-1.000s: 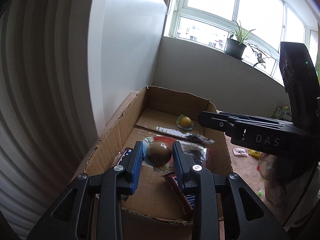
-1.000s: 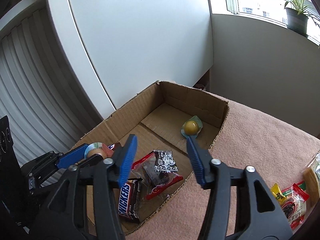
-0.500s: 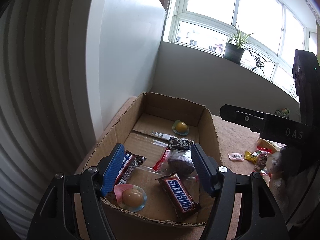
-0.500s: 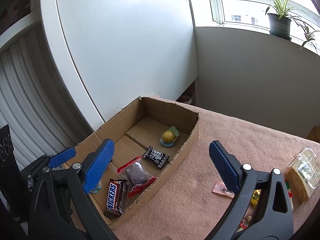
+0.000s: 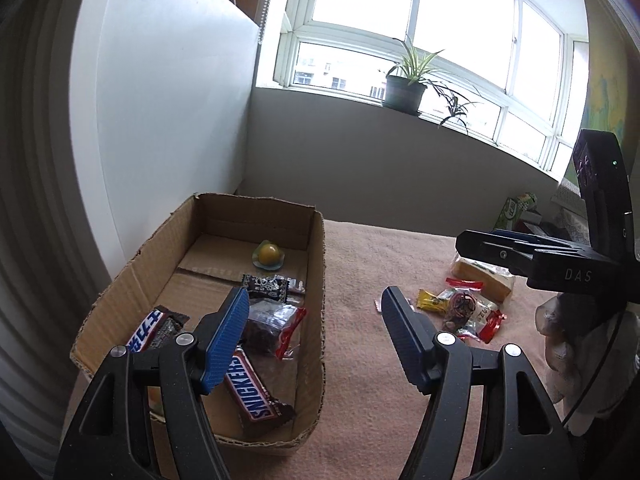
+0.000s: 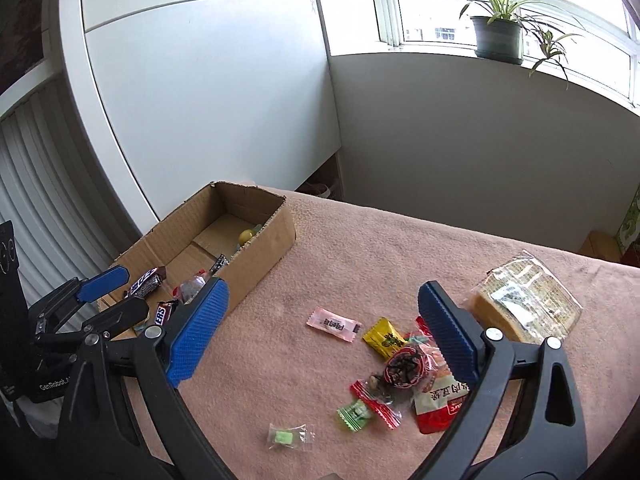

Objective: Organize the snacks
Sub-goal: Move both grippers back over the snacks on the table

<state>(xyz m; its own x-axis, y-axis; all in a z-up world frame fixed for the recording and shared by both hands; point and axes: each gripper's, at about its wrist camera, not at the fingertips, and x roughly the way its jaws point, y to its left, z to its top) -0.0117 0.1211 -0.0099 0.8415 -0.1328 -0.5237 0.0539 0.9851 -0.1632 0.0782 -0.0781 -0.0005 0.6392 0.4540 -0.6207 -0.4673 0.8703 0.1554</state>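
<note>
With both tongs released and empty, our right tongs (image 6: pixel 320 320) hang nearer the loose snacks (image 6: pixel 404 364) lying right of the cardboard box (image 6: pixel 264 256), left tongs (image 5: pixel 316 320) over its rim.

"SNICKERS" on the chocolate bar (image 5: pixel 251 389); "DAS" on the right tool (image 5: pixel 576 275).

On your table (image 6: pixel 360 248), the cardboard box (image 6: pixel 268 248) sits at the left with two Snickers bars (image 5: pixel 252 388) nearest you and a jelly cup (image 5: pixel 267 255) at its far end; loose snacks (image 6: pixel 400 364) lie right of it, a wrapped cake (image 6: pixel 524 300) behind them.
</note>
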